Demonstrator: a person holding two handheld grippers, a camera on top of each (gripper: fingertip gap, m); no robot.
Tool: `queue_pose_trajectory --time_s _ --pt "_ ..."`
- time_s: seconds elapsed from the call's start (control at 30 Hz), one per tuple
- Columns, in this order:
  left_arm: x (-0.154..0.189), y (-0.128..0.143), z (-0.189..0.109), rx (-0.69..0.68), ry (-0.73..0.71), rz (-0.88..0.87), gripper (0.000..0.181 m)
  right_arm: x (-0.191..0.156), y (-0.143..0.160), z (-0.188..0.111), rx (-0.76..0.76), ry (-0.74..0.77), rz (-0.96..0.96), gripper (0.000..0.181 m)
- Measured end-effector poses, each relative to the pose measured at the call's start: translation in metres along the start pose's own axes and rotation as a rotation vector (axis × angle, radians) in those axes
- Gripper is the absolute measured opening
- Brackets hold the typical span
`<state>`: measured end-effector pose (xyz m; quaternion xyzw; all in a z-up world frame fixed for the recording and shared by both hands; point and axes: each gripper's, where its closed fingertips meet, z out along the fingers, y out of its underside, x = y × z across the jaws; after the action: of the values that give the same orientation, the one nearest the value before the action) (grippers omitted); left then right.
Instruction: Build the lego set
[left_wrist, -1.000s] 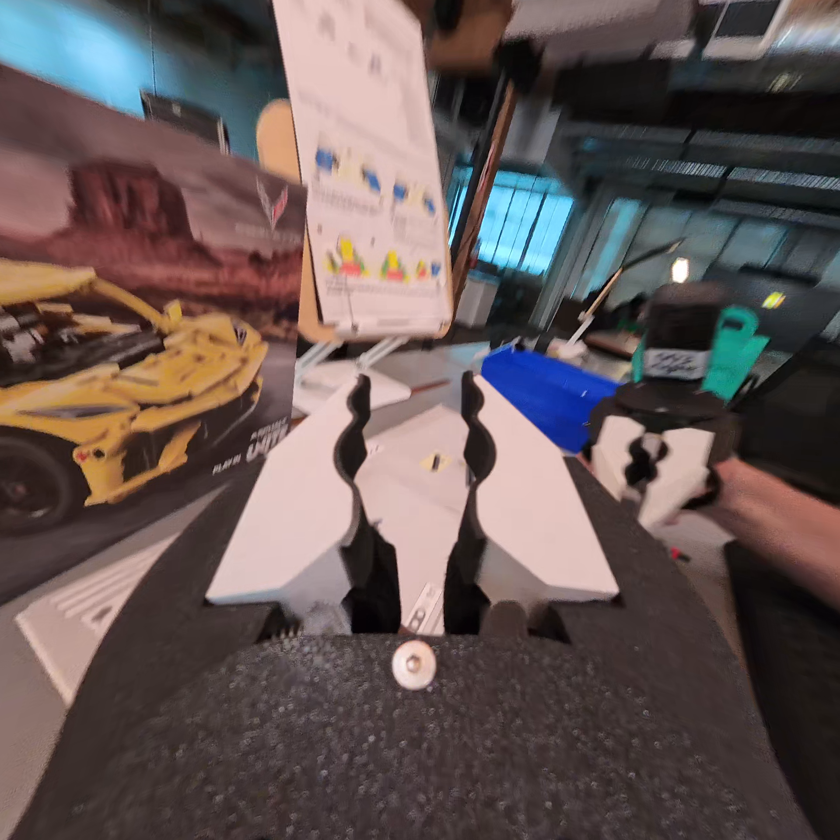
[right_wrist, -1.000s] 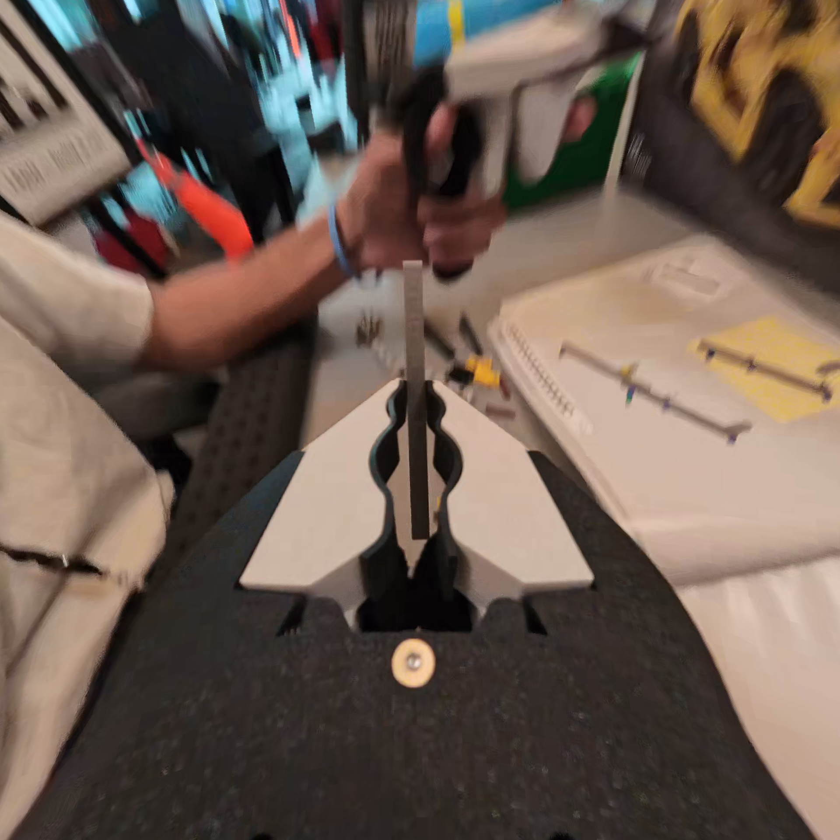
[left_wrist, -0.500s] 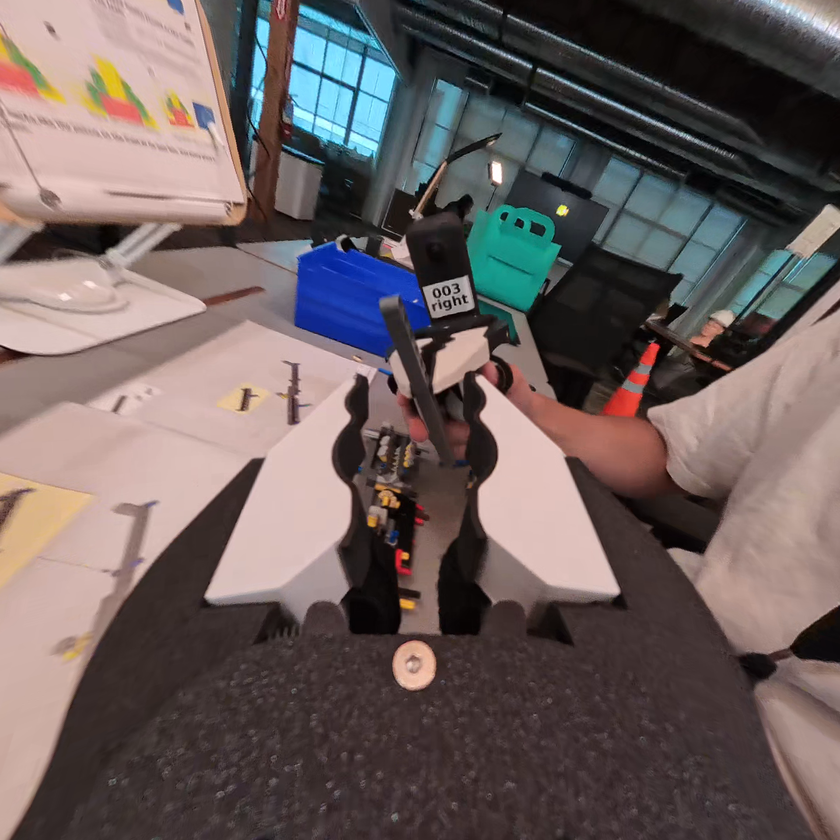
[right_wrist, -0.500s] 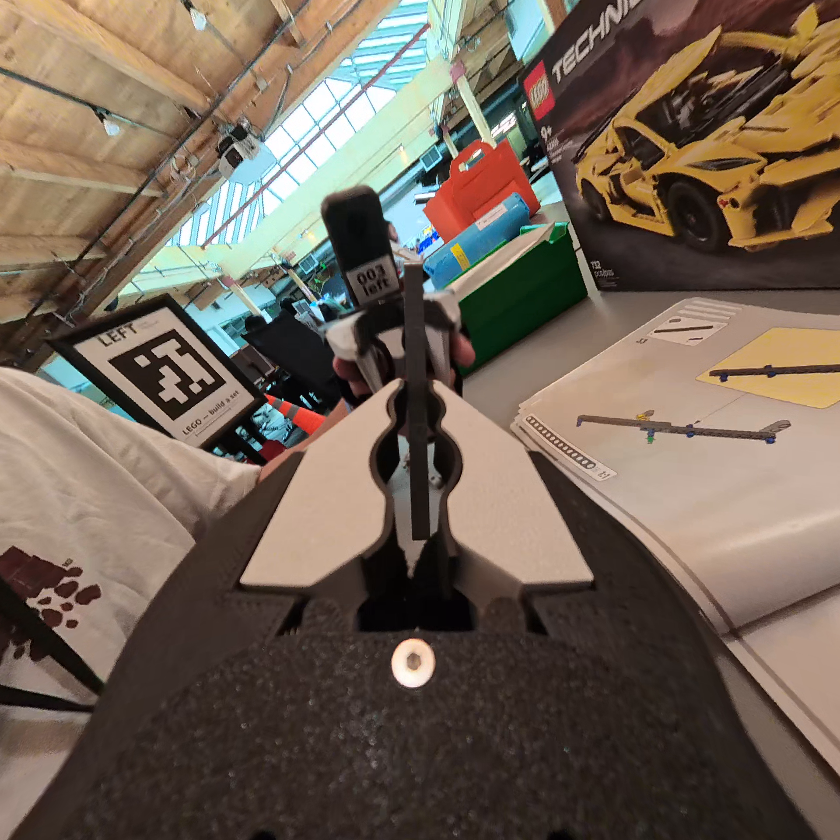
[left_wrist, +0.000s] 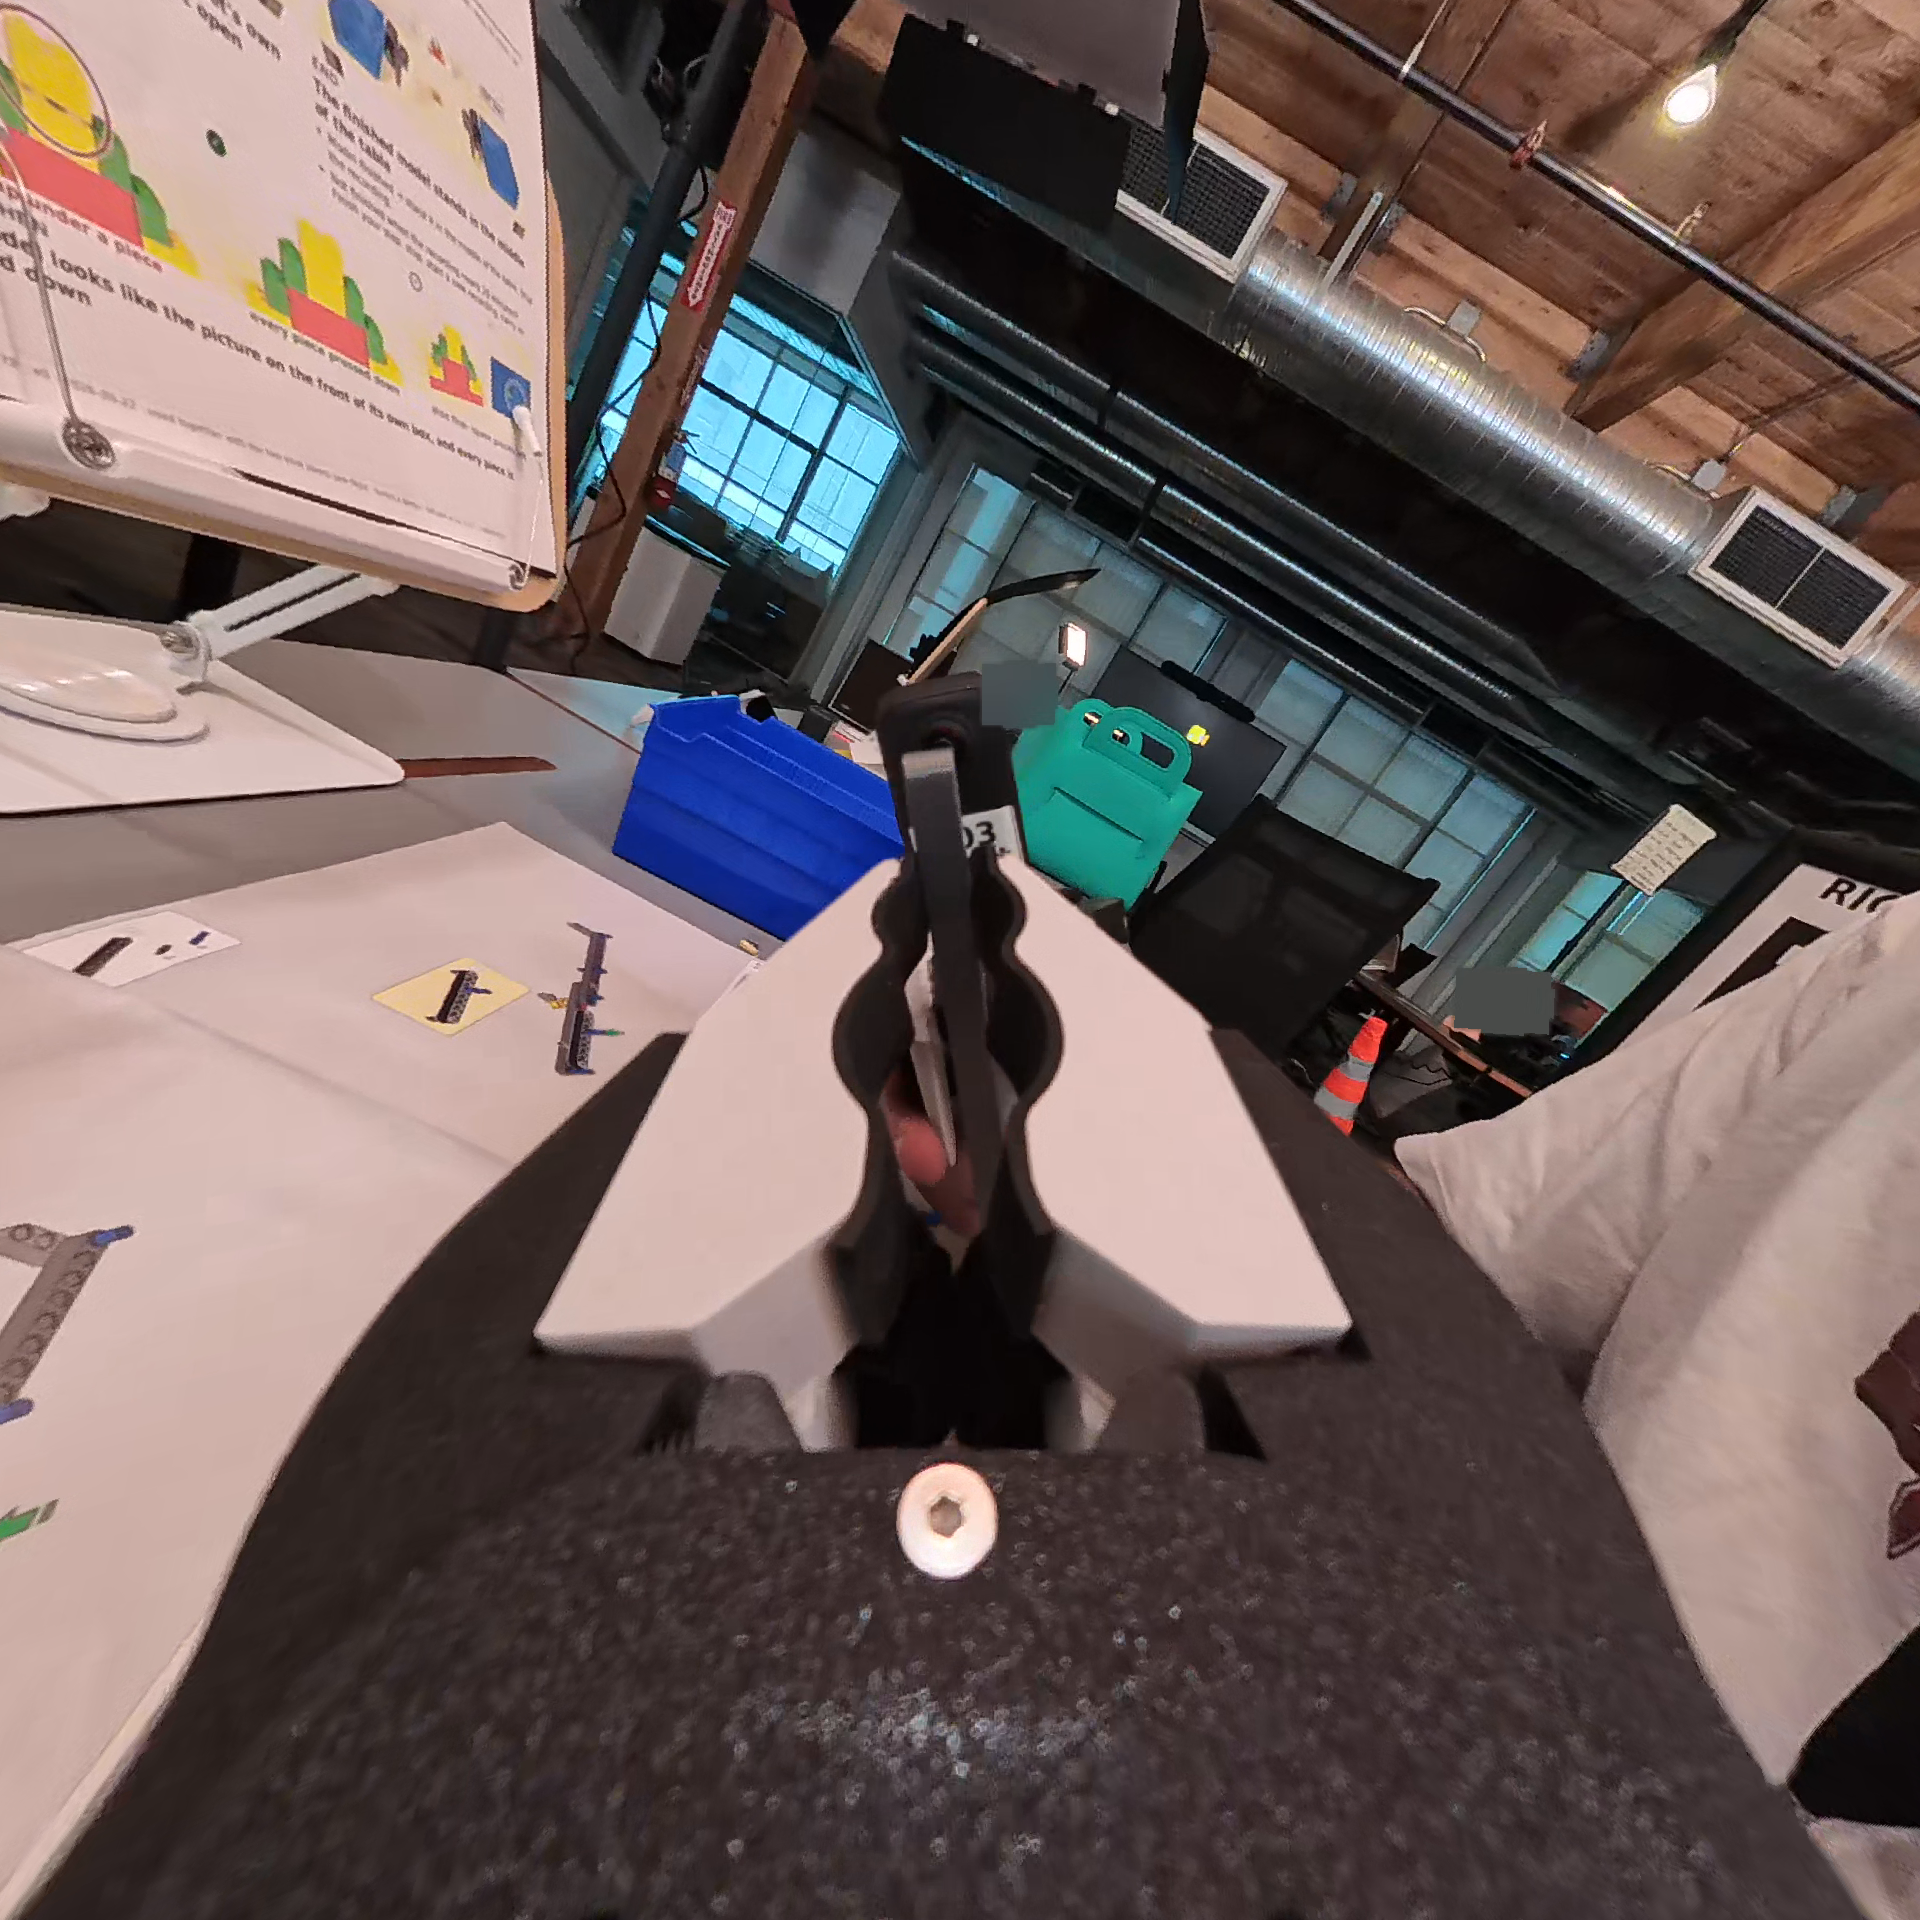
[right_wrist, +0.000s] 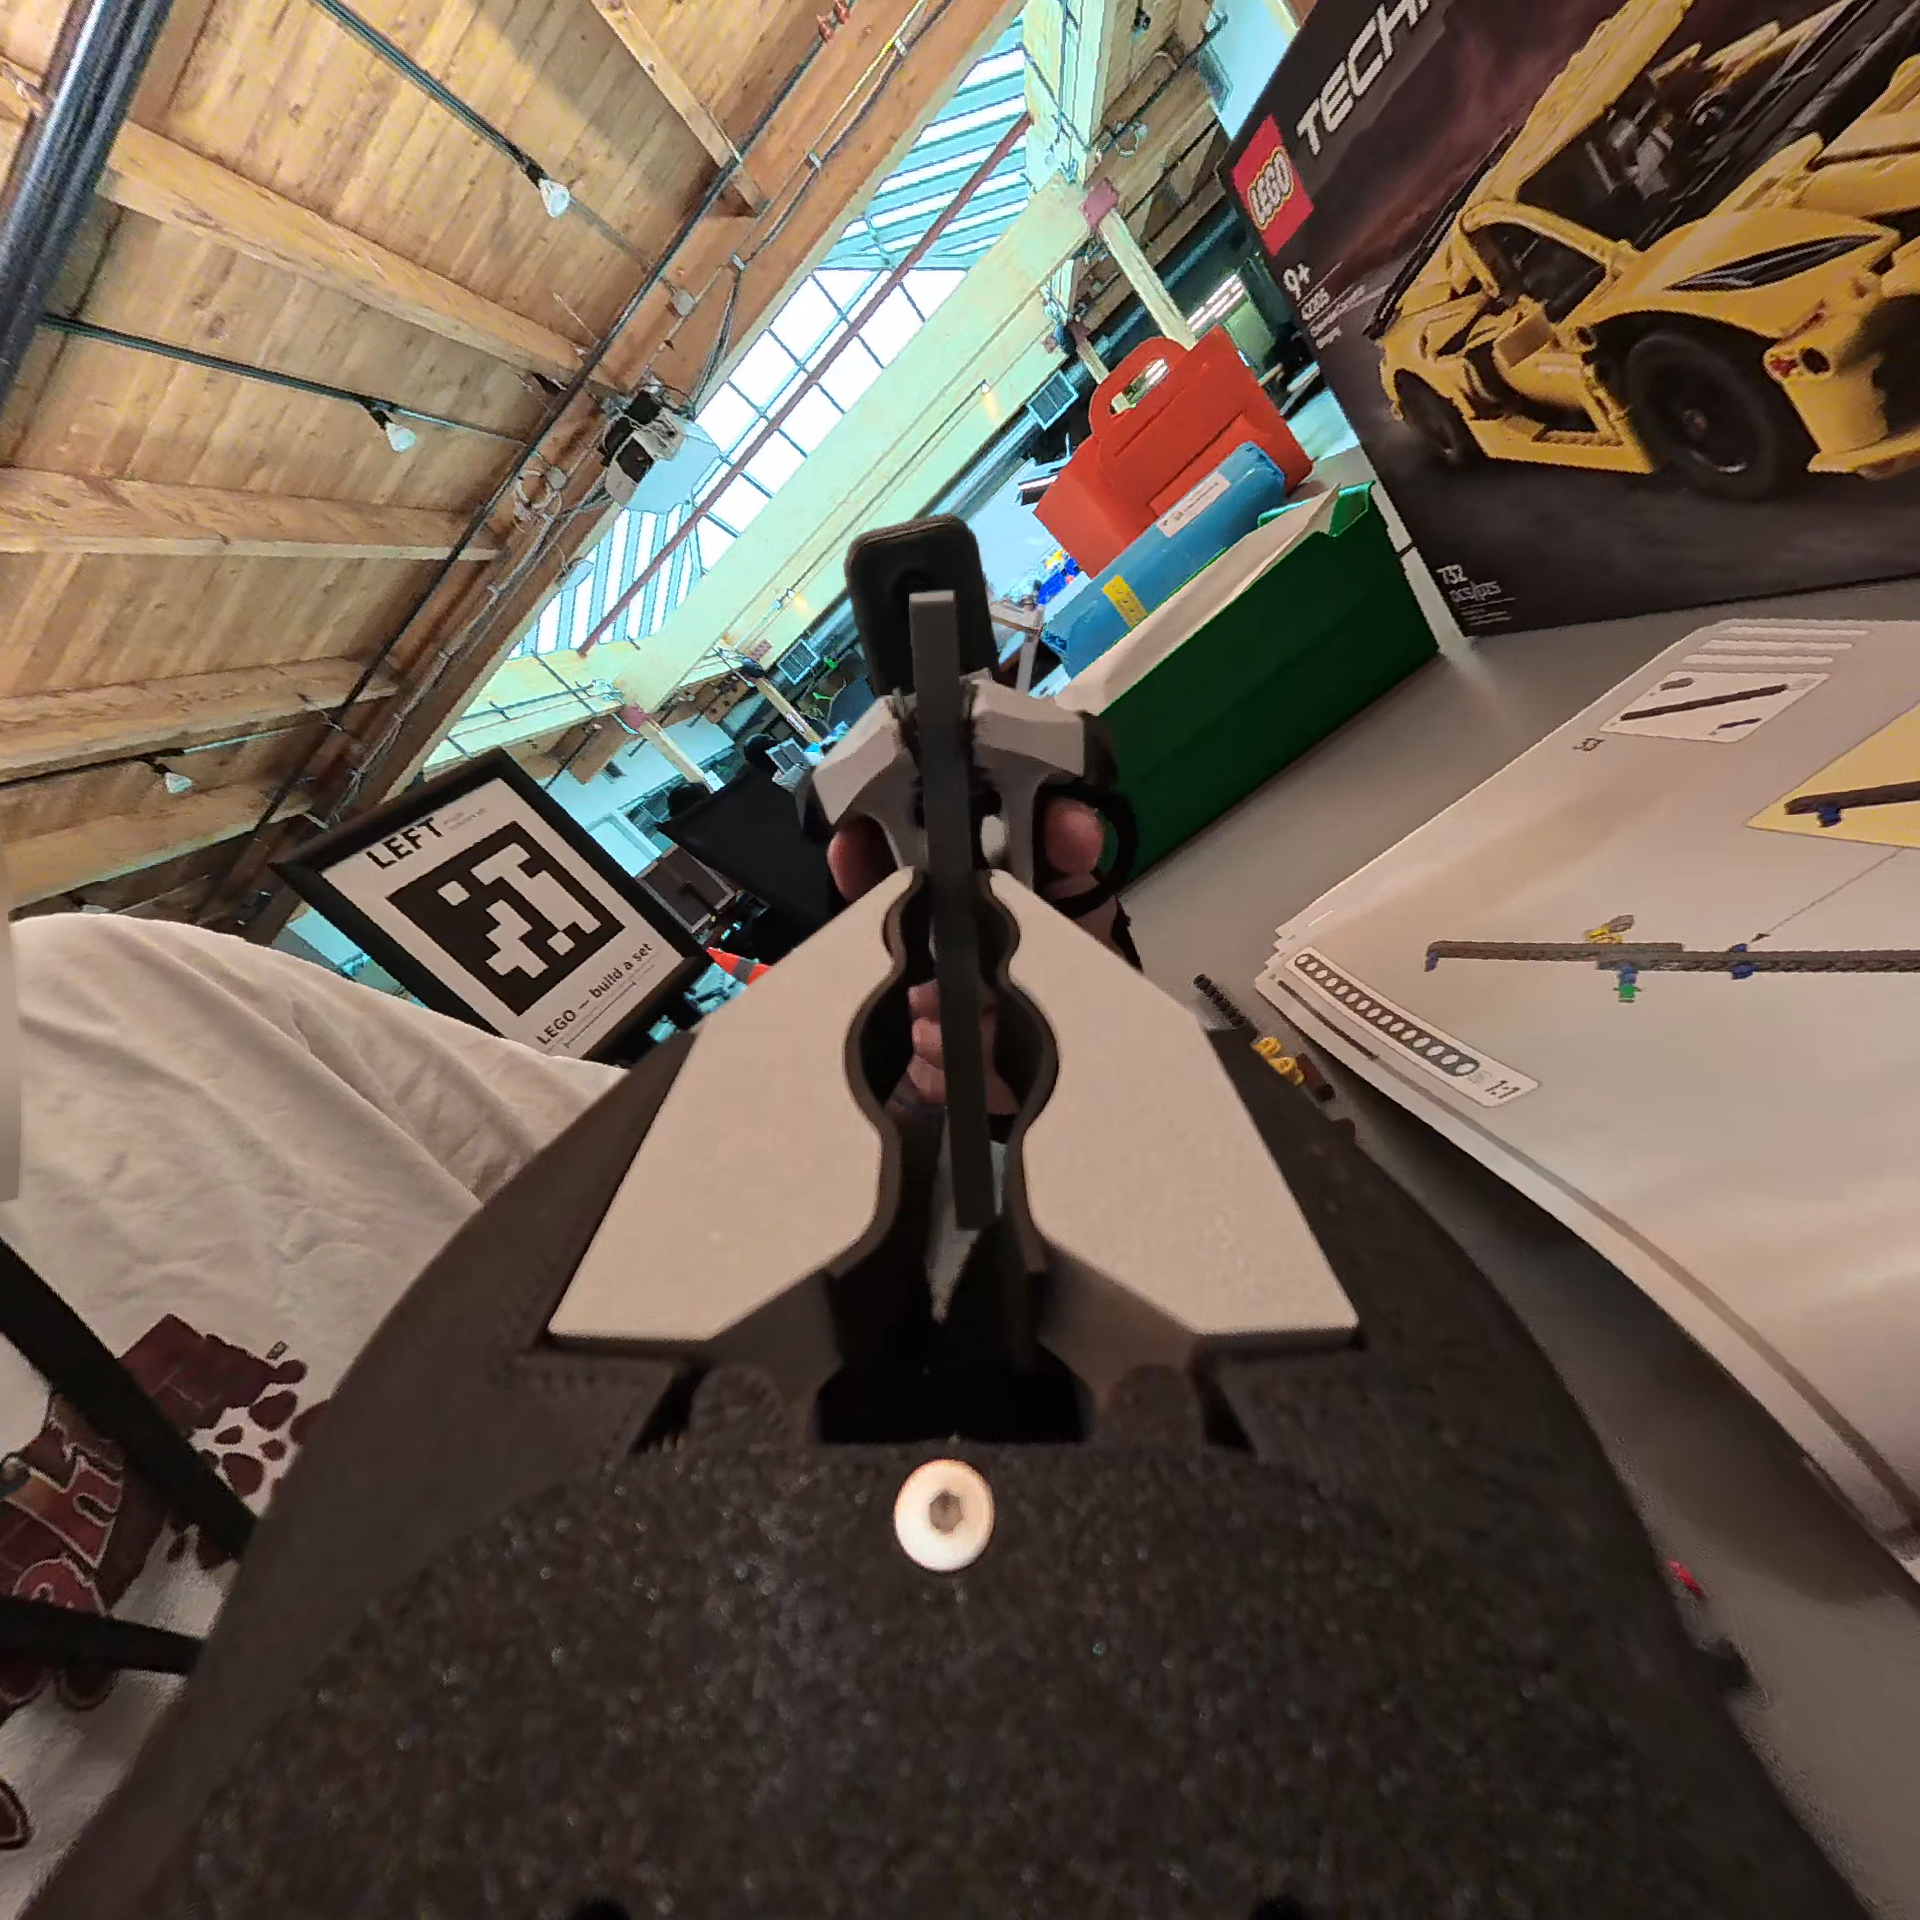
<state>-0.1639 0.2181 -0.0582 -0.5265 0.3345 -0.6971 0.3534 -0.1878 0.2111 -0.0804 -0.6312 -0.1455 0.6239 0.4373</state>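
A long dark grey beam (right_wrist: 956, 1039) is gripped from both ends and held in the air above the table. My right gripper (right_wrist: 951, 883) is shut on its near end. Facing it, my left gripper (right_wrist: 951, 753) has its white fingers (right_wrist: 1023, 727) pressed on the far end of the beam. In the left wrist view my left gripper (left_wrist: 951, 883) is shut on the same beam (left_wrist: 935, 810), which sticks up past the fingertips. The right gripper's black camera housing (left_wrist: 925, 707) shows just behind the beam; its fingers are hidden there.
An open instruction booklet (right_wrist: 1558, 883) lies on the grey table and also shows in the left wrist view (left_wrist: 312, 1039). Small loose parts (right_wrist: 1283, 1065) lie by its edge. A yellow-car box (right_wrist: 1610, 312), green bin (right_wrist: 1268, 665), blue bin (left_wrist: 748, 821) and sheet stand (left_wrist: 260, 260) stand behind.
My left gripper was open, swung toward the beam held by the right gripper, and has shut on its far end. The right gripper kept its hold and tilted upward.
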Motion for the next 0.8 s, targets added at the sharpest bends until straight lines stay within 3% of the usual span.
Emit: queue_pose_trajectory --time_s 0.23,0.43,0.57,0.7,0.8 --pt "-0.006 0.0 -0.004 -0.018 -0.043 0.046 0.006 0.004 -0.007 -0.009 -0.002 0.057 -0.095 0.015" --pt "-0.021 0.002 -0.007 -0.06 -0.181 0.166 0.007 0.007 -0.034 -0.033 0.1 0.165 -0.197 0.016" --pt "-0.034 -0.012 -0.021 -0.055 -0.296 0.288 0.007 0.007 -0.048 -0.05 0.105 0.241 -0.28 0.018" --pt "-0.042 -0.03 -0.037 0.003 -0.355 0.301 0.007 -0.004 -0.061 -0.094 0.086 0.425 -0.471 0.024" --pt "-0.043 -0.035 -0.04 0.028 -0.349 0.264 0.007 -0.01 -0.038 -0.137 -0.015 0.582 -0.534 0.029"
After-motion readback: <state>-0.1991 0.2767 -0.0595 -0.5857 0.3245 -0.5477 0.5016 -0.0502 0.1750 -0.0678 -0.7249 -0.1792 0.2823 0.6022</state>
